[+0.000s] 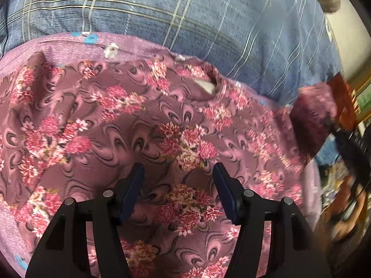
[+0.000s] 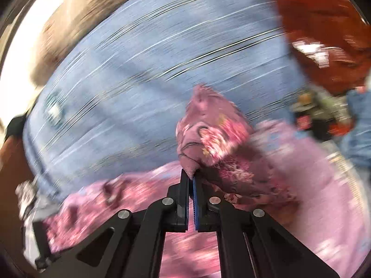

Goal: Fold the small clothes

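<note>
While floral garment (image 1: 143,120) lies spread under and ahead of left tool (image 1: 178,173), that tool hangs released, fingers apart, nothing between. Blue plaid bedsheet (image 1: 185,16) beyond. Right tool (image 2: 191,178) clenched, grasping garment corner, fold bunched just ahead of tips; view blurred.

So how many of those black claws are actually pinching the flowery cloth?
1. The right claw is shut on a raised corner of the flowery cloth. The left claw hangs open above the spread part, gripping nothing.
</note>
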A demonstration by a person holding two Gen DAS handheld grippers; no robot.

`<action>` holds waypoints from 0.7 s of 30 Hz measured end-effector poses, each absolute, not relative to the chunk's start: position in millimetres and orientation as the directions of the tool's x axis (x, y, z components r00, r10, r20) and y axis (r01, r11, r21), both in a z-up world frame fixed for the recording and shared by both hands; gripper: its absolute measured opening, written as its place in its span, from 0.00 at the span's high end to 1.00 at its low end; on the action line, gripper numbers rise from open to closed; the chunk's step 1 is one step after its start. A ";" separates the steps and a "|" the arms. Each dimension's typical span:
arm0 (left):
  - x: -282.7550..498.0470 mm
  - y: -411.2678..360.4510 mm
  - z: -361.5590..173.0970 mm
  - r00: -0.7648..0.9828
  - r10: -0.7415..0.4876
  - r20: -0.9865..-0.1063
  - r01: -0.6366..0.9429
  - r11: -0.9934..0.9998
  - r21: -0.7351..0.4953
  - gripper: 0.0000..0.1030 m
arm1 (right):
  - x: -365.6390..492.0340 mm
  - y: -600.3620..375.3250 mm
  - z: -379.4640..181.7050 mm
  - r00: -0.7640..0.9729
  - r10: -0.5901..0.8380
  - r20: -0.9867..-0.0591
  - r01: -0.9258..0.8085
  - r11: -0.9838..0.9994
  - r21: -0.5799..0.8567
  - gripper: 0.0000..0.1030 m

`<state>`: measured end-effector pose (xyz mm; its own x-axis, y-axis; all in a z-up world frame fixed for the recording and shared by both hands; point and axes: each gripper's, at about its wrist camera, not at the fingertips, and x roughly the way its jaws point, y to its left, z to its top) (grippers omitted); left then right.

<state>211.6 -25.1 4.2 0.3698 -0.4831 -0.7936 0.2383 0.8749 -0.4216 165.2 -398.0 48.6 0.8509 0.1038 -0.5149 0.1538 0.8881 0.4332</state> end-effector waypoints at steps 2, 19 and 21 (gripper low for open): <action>212.1 -15.1 11.0 0.379 -0.504 -0.777 0.231 0.864 -0.448 0.41 | 170.4 -358.2 45.6 0.834 0.172 -0.525 0.086 0.898 0.431 0.98; 223.1 17.6 -5.9 0.182 -0.746 -0.641 0.140 0.665 -0.734 0.19 | 166.2 -145.7 -21.8 0.530 0.406 -0.745 -0.224 0.914 0.338 0.82; 220.5 6.9 -6.9 0.170 -0.720 -0.672 0.166 0.694 -0.701 0.19 | 150.6 -157.5 -13.9 0.552 0.397 -0.733 -0.230 0.918 0.324 0.72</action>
